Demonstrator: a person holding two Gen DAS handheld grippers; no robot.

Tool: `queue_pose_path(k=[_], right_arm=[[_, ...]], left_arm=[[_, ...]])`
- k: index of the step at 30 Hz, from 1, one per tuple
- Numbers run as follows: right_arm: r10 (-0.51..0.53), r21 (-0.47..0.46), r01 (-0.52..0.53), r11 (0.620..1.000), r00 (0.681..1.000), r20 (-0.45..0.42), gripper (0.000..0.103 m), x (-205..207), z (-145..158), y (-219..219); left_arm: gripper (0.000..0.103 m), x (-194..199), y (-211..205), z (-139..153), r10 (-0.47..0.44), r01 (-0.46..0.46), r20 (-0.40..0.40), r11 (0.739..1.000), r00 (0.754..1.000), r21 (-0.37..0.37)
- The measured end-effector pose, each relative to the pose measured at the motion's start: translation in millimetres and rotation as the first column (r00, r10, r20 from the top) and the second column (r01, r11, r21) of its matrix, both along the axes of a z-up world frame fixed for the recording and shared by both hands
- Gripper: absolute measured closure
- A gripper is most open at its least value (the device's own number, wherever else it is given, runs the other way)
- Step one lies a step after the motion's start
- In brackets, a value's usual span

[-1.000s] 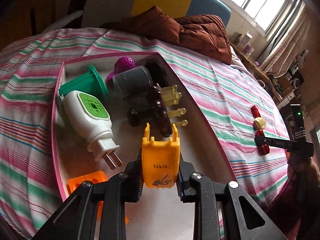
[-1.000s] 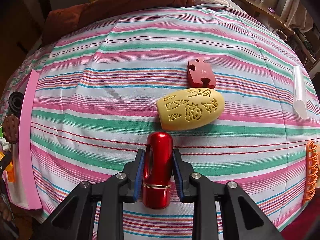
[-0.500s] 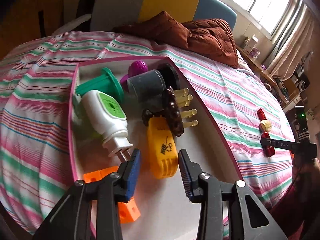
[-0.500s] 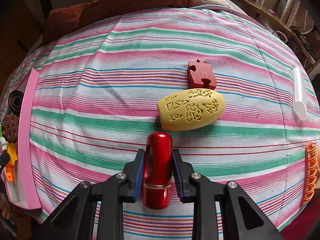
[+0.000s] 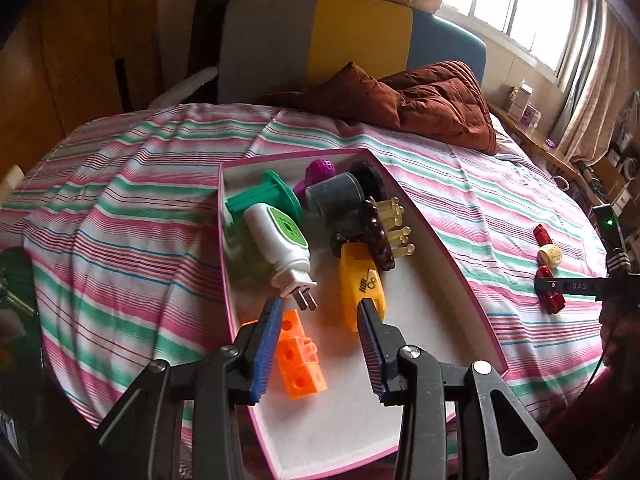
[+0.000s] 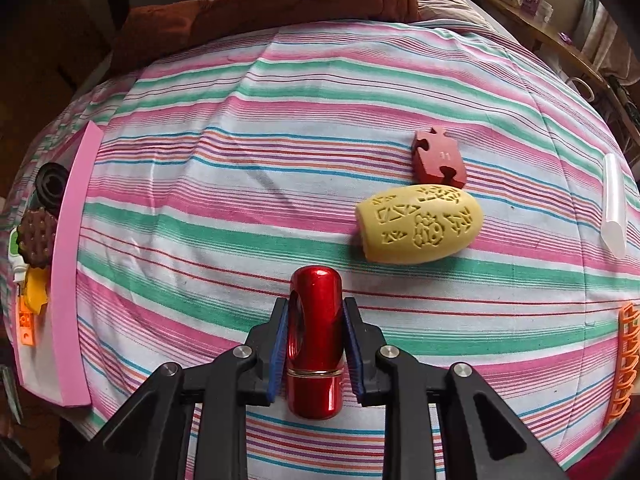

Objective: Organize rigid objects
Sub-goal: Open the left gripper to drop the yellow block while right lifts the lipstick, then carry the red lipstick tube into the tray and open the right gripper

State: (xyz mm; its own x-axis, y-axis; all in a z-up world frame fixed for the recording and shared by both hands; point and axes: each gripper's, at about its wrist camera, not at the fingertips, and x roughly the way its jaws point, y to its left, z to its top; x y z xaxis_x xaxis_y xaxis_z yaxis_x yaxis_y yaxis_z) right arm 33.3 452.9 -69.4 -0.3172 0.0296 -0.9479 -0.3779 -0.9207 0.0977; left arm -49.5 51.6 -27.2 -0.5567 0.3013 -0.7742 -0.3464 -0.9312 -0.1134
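Pink-rimmed shallow white tray (image 5: 472,300) lies on the striped bedsheet (image 5: 120,208). It holds a white plug-in device with a green face (image 5: 282,248), a teal flanged plastic piece (image 5: 260,200), a purple perforated ball (image 5: 320,168) half hidden behind a grey cylinder (image 5: 334,196), a brown knobbed brush with pale pegs (image 5: 380,236), a yellow-orange plastic clip (image 5: 360,284) and orange linked cubes (image 5: 298,364).

Left gripper (image 5: 318,320): jaws spread wide over the tray, nothing between them. Its right fingertip overlaps the yellow-orange clip's near end; contact cannot be told.

Right gripper (image 6: 314,322): blue pads pinching a glossy red metal cylinder with a loop-shaped opening (image 6: 316,340), just above the sheet. Whether the cylinder touches the cloth cannot be told.

Right wrist view only:
- yellow carved egg-shaped block (image 6: 420,224), touching or just beside a dark red jigsaw piece marked 11 (image 6: 440,158);
- clear plastic tube (image 6: 614,204), well apart at the right;
- orange comb-like item (image 6: 626,360), cut off by the frame edge.

In that view the tray shows edge-on at far left, its contents mostly hidden.

Left wrist view only: small red and cream pieces (image 5: 548,256) on the sheet, too small to identify.
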Motion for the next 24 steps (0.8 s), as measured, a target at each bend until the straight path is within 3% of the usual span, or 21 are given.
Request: queue_pose_path(k=[6, 13, 19, 24], right_arm=[[0.103, 0.017, -0.103, 0.995, 0.995, -0.003, 0.078, 18, 6, -28], [0.124, 0.008, -0.124, 0.992, 0.992, -0.018, 0.078, 25, 14, -38], [0.124, -0.085, -0.137, 0.987, 0.982, -0.14, 0.078, 31, 42, -55], [0.209, -0.109, -0.239, 0.965, 0.949, -0.236, 0.078, -16, 56, -116]], left_arm=[[0.063, 4, -5, 0, 0.013, -0.013, -0.012, 1.0, 1.0, -0.02], [0.063, 8, -9, -2, 0.015, -0.015, -0.006, 1.0, 1.0, -0.019], [0.063, 8, -12, -2, 0.016, -0.016, -0.003, 1.0, 1.0, -0.017], [0.063, 8, -15, -3, 0.024, -0.024, 0.003, 1.0, 1.0, -0.016]])
